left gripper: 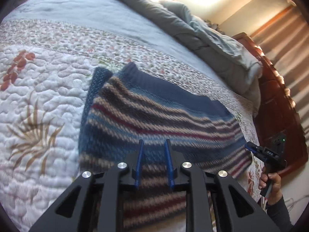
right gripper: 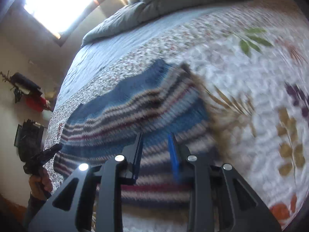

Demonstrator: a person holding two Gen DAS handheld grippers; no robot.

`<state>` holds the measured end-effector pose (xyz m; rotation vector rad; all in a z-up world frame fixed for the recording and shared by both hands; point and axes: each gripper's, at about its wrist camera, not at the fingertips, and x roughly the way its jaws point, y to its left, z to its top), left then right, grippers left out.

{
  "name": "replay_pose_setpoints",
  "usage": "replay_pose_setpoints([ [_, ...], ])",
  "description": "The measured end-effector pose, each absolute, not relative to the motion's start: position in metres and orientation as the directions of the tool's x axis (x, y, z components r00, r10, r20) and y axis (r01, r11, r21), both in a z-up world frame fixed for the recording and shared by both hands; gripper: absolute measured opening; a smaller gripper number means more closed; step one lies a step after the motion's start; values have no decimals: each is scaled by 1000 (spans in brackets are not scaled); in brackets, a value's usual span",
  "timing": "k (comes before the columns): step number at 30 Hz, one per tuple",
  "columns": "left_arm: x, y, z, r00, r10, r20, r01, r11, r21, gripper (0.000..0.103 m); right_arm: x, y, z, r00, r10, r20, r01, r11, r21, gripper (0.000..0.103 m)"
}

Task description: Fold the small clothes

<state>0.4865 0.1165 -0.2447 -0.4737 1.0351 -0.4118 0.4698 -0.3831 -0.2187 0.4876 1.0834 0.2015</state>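
Observation:
A small blue knitted sweater [left gripper: 154, 116] with tan, dark and red stripes lies partly folded on the quilted bed; it also shows in the right wrist view [right gripper: 135, 112]. My left gripper [left gripper: 154, 143] is open and empty, held just above the sweater's near part. My right gripper [right gripper: 156, 135] is open and empty, also above the sweater's near edge. The right gripper also shows at the far right of the left wrist view [left gripper: 249, 146]. The left gripper shows at the left of the right wrist view [right gripper: 56, 148].
The floral quilt [left gripper: 42, 96] covers the bed. A bunched grey duvet [left gripper: 202, 32] lies at the head end. A wooden bed frame [left gripper: 278, 104] and curtains are beyond. A wall shelf with dark and red items [right gripper: 29, 92] is at left.

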Motion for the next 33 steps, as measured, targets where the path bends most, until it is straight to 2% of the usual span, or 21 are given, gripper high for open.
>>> replay_pose_setpoints([
  [1,478,117,-245,448,-535,-717,109,828,-550,24,461,-390,-227,455,380,-806,104,876,472,24],
  [4,463,120,-258,409,-511,-756,100,849,-520,25,453,-402,-252,440,381,-813,163,857,489,22],
  [6,462,126,-275,374,-535,-757,70,831,-553,24,451,-407,-259,447,396,-802,184,837,516,22],
  [9,463,136,-280,378,-581,-721,41,789,-613,22,448,-408,-247,458,413,-787,208,811,547,29],
  [10,461,139,-277,379,-596,-708,33,773,-633,27,442,-402,-236,469,416,-779,183,817,547,39],
  [11,460,142,-272,378,-618,-690,34,754,-657,41,437,-395,-226,474,414,-777,154,830,537,45],
  [13,459,149,-259,377,-642,-667,64,737,-673,61,421,-365,-206,475,405,-781,48,875,482,56],
  [14,458,151,-254,378,-638,-671,77,744,-663,69,414,-347,-200,467,394,-792,-4,896,444,60],
  [16,461,157,-244,379,-611,-695,90,771,-630,76,396,-299,-192,444,363,-819,-135,931,339,67],
  [17,464,159,-242,368,-614,-698,89,771,-631,78,387,-271,-191,438,338,-833,-205,940,274,76],
  [19,473,165,-244,326,-629,-706,68,760,-646,80,370,-211,-192,446,276,-852,-347,930,119,86],
  [23,500,175,-247,307,-583,-753,0,791,-612,85,340,-105,-200,550,163,-819,-531,825,-192,91],
  [28,526,181,-250,301,-610,-733,-27,763,-645,85,341,-38,-216,551,167,-818,-606,754,-253,91],
  [33,554,174,-273,244,-601,-761,-42,778,-627,86,342,-3,-225,564,170,-808,-640,708,-298,91],
])
